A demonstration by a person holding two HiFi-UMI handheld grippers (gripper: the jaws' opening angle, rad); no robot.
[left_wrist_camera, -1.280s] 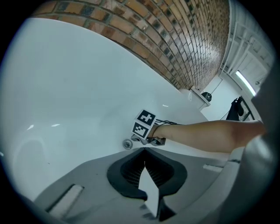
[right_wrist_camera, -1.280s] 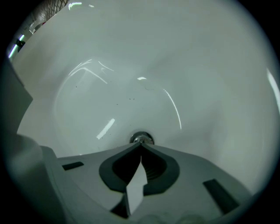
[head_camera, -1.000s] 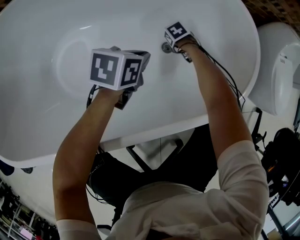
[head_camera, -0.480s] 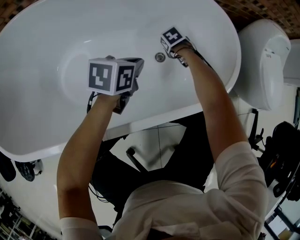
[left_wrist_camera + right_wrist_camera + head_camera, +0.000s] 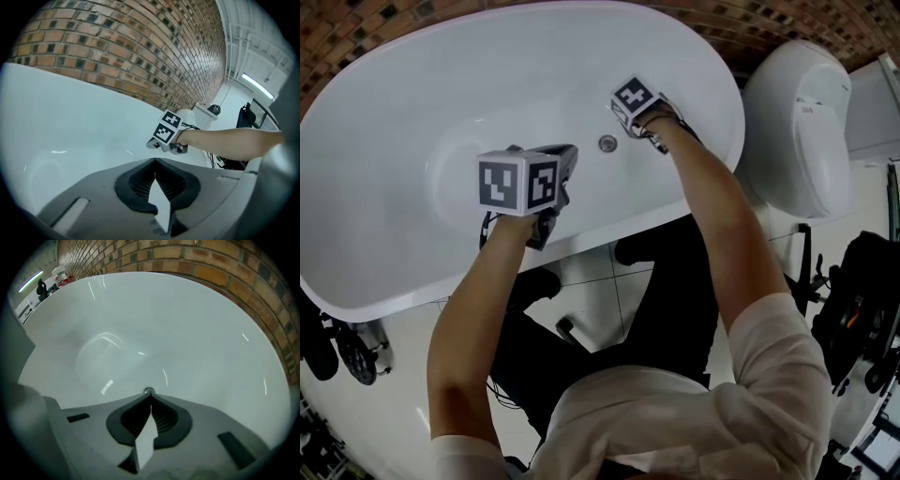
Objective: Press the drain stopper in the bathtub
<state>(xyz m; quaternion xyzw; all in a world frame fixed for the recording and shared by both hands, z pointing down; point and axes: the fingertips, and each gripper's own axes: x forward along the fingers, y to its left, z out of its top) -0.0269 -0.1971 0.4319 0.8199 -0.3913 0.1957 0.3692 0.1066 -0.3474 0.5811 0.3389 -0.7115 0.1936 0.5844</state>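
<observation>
The left gripper (image 5: 154, 161) shows its jaws closed together with nothing between them, above the white inner wall of the bathtub (image 5: 70, 117). Past the jaws, near the tub's far rim, the right gripper (image 5: 165, 136) with its marker cube is held on a bare forearm (image 5: 225, 140) coming in from the right. A brick wall (image 5: 131, 42) rises behind the tub
</observation>
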